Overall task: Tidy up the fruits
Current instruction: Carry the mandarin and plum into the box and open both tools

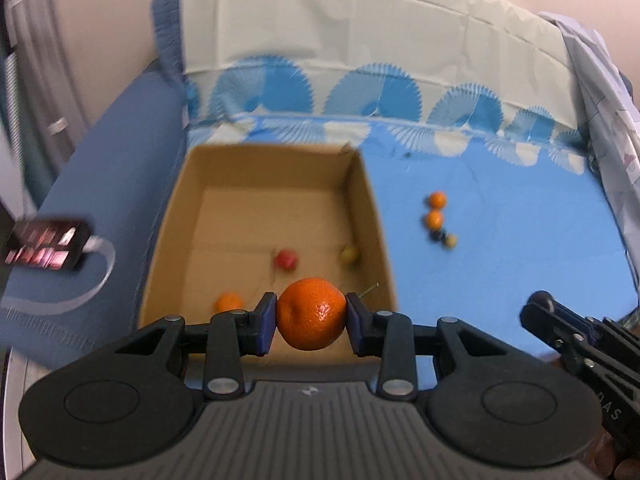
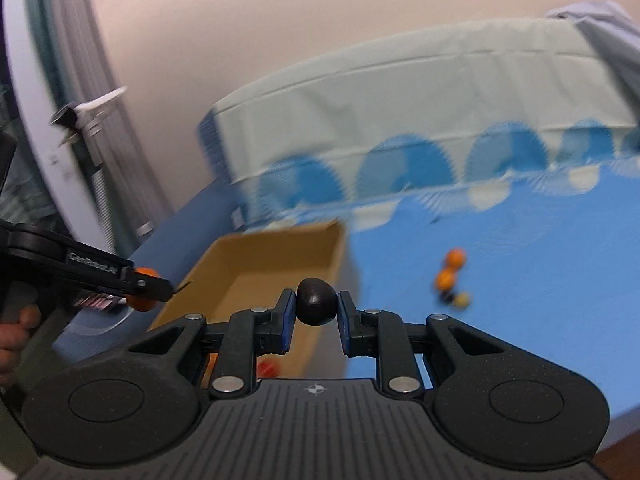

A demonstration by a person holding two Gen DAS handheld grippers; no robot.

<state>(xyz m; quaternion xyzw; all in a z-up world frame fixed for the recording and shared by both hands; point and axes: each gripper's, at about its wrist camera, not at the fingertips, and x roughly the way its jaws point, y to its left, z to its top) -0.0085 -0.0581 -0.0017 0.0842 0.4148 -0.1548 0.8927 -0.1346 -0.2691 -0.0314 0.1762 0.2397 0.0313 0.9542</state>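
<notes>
My left gripper is shut on an orange and holds it above the near edge of an open cardboard box. Inside the box lie a red fruit, a greenish fruit and a small orange. My right gripper is shut on a dark round fruit, held near the box's right wall. On the blue cloth lie two oranges, a dark fruit and a pale fruit; these also show in the right wrist view.
The blue patterned cloth covers a seat with a pale backrest. A phone with a white cable lies on the blue armrest at the left. The right gripper's side shows at the lower right.
</notes>
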